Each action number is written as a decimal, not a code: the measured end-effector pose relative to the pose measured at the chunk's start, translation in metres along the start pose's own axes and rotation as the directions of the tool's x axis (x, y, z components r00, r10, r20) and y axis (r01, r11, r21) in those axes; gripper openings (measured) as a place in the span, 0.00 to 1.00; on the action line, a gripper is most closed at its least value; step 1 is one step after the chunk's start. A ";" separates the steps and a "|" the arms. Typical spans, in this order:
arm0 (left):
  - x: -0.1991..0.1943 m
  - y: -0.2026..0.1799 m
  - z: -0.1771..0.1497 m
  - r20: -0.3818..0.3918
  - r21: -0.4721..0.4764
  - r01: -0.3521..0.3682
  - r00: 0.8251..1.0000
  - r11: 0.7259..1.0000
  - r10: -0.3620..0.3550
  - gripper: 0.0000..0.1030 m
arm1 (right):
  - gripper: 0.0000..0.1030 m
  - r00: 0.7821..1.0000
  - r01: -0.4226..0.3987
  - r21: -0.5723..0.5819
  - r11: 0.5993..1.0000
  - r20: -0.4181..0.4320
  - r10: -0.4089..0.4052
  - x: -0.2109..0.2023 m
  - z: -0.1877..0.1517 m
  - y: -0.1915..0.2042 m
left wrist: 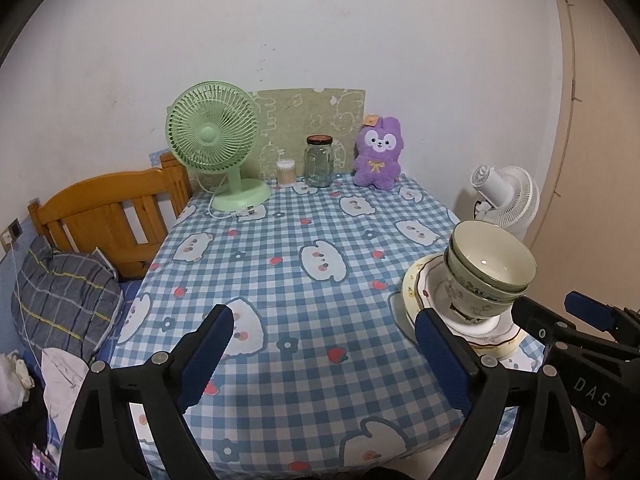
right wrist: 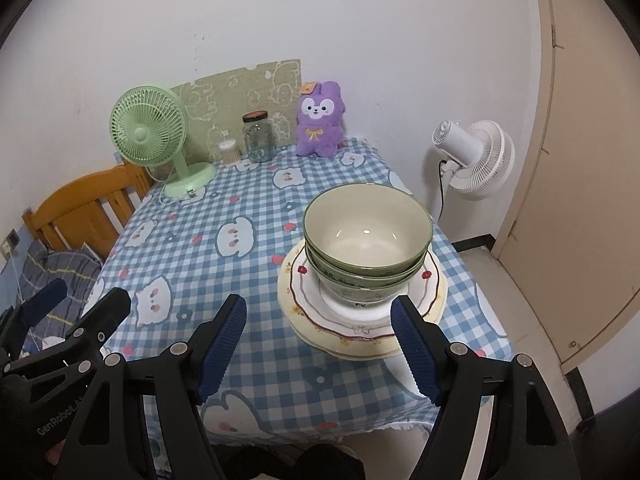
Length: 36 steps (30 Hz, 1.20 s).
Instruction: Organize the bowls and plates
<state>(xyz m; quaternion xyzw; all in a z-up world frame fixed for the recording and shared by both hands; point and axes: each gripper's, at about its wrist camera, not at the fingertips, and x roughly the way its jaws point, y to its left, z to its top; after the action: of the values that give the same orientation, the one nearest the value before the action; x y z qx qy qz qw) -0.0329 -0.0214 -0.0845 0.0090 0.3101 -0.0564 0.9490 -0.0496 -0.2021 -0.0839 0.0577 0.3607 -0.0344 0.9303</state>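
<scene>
Several green-rimmed bowls [right wrist: 366,236] sit nested on a stack of plates [right wrist: 298,280] at the right front of the checked tablecloth [right wrist: 240,272]. My right gripper [right wrist: 319,302] is open just in front of the stack, its right finger by the plates' near rim, and nothing lies between the pads. My left gripper [left wrist: 324,316] is open over bare cloth to the left of the plates [left wrist: 418,284] and bowls [left wrist: 492,268]. Its right finger overlaps the plates' near edge in the picture. Each view shows the other gripper at its side: the right gripper [left wrist: 560,314] and the left gripper [right wrist: 80,300].
Along the wall stand a green desk fan [left wrist: 212,136], a cotton-swab tub [left wrist: 286,172], a glass jar [left wrist: 319,160] and a purple plush toy [left wrist: 378,152]. A wooden bed frame [left wrist: 108,212] with a pillow is left of the table. A white floor fan [right wrist: 476,156] and a door are to the right.
</scene>
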 end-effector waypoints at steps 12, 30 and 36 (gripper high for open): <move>-0.001 0.009 0.005 0.018 -0.029 -0.029 0.999 0.999 0.030 0.92 | 0.78 1.000 -0.005 -0.003 1.000 0.030 0.006 -0.003 0.008 0.004; -0.003 0.018 0.010 0.025 -0.078 -0.052 0.998 0.996 0.054 0.94 | 0.83 0.997 0.001 -0.046 0.999 0.074 0.002 -0.011 0.015 0.015; -0.004 0.019 0.012 0.020 -0.088 -0.052 0.998 0.995 0.054 0.94 | 0.83 0.998 -0.001 -0.041 0.999 0.062 0.004 -0.011 0.017 0.016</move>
<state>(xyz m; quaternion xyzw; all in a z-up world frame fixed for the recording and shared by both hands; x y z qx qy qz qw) -0.0269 -0.0029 -0.0728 -0.0249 0.3013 -0.0176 0.9530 -0.0441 -0.1884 -0.0627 0.0380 0.3323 -0.0276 0.9420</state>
